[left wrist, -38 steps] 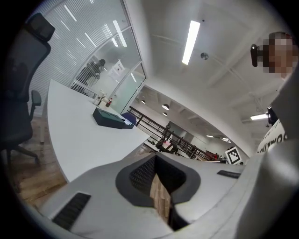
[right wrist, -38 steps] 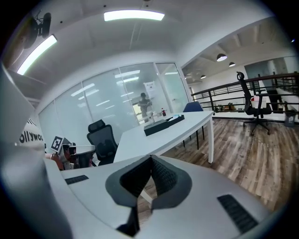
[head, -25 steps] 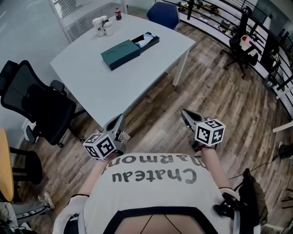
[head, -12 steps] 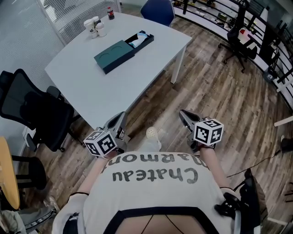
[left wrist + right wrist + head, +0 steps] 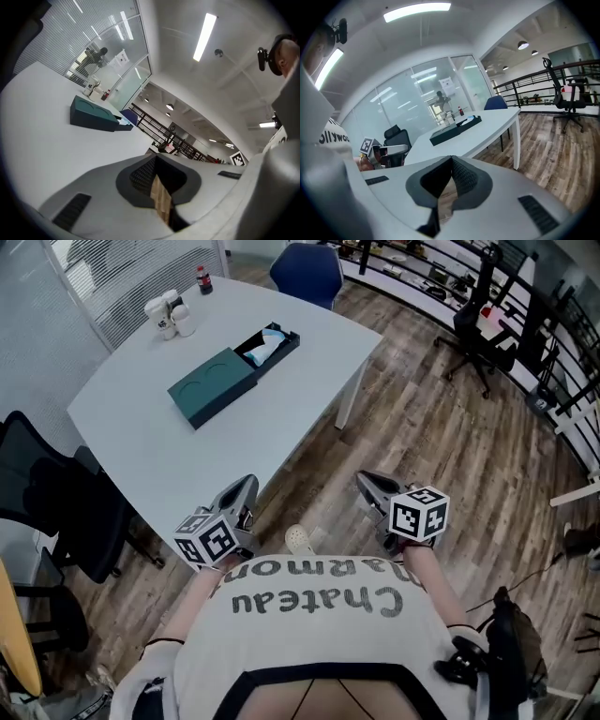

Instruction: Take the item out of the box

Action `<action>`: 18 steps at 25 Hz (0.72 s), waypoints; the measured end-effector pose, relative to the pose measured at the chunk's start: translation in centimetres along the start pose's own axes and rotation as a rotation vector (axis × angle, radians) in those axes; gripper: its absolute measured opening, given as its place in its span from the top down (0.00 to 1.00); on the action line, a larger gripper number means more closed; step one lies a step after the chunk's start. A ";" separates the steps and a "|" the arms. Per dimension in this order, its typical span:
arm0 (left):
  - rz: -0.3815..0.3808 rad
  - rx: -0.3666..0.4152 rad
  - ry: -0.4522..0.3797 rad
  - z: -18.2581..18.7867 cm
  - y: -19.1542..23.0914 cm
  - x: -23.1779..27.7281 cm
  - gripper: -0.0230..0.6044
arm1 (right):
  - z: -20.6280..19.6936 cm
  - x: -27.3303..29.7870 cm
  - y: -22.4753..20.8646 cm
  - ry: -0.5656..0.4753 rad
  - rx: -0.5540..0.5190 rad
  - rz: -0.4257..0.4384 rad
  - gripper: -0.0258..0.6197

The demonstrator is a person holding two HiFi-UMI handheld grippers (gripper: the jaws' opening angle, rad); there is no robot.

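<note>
We judged the task barely begun. The dark green box (image 5: 214, 388) lay on the far part of the white table (image 5: 169, 465), open at its far-right end, and the pale item (image 5: 265, 345) sat inside that open end, untouched. We held the left gripper (image 5: 246, 489) and the right gripper (image 5: 366, 482) low at our waist, short of the table's near edge and pointing forward. The 2 claws were each pressed together on nothing. Reaching the box and lifting the item out were both left to do.
</note>
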State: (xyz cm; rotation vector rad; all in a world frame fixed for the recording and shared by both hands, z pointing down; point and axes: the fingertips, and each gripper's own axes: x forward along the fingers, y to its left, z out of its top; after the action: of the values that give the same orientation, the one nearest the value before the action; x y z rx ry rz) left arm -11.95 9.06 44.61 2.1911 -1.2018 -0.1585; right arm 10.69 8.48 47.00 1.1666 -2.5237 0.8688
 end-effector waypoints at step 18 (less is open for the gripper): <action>-0.017 0.035 -0.020 7.7 3.1 11.2 0.98 | 9.1 7.1 -6.8 -0.030 0.010 0.023 0.96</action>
State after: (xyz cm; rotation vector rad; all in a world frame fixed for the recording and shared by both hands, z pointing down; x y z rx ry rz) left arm -10.70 -4.63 42.33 2.2357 -1.2052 -0.1685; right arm 11.50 -4.84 45.62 1.1642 -2.5651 0.8762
